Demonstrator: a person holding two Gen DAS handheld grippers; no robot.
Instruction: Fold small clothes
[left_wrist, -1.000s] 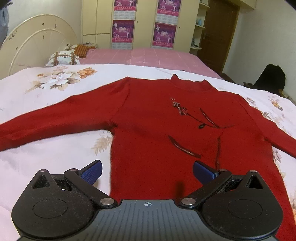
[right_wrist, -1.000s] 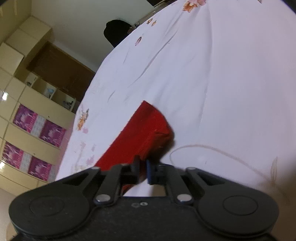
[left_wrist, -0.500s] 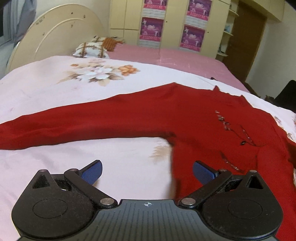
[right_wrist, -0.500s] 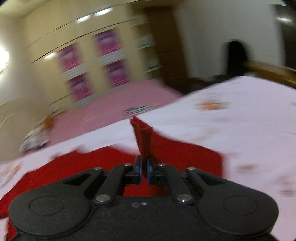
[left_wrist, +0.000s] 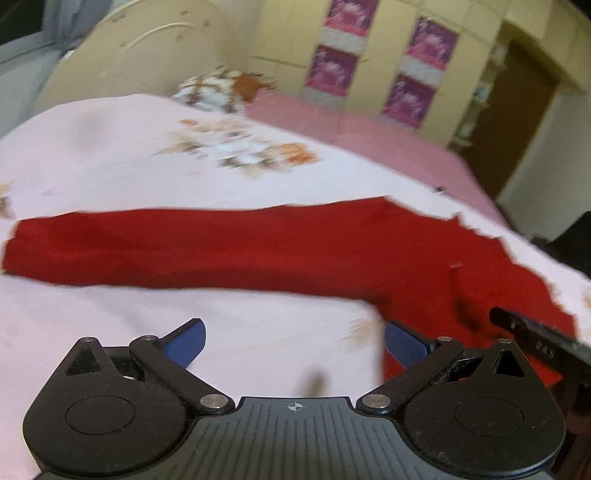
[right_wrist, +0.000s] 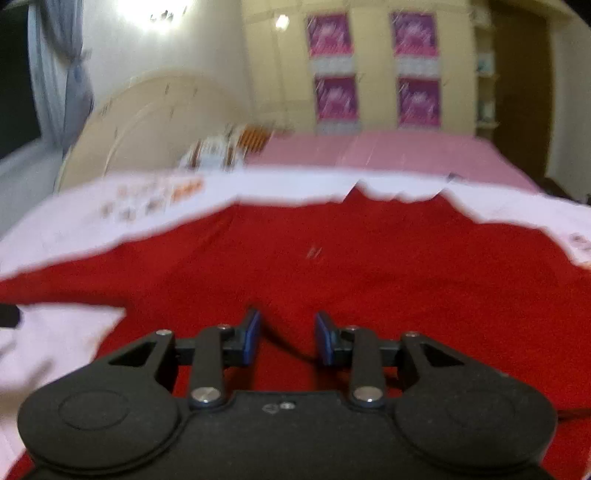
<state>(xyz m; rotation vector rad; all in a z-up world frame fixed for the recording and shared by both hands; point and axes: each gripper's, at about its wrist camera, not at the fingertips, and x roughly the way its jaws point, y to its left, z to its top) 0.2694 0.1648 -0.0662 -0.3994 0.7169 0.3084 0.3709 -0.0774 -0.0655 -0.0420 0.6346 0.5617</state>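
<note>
A: Where do we stand with the red sweater (right_wrist: 332, 258)?

B: It lies flat on the white floral bedspread (left_wrist: 110, 155). Our right gripper (right_wrist: 287, 338) hovers over the body; its jaws have just been opening to a narrow gap, nothing between them.

A: And the left?

B: Our left gripper (left_wrist: 293, 343) is spread wide and empty. The outstretched sleeve (left_wrist: 147, 247) runs from nine to two o'clock ahead of it. We should pinch the cuff cleanly and fold it flat across the chest.
</note>
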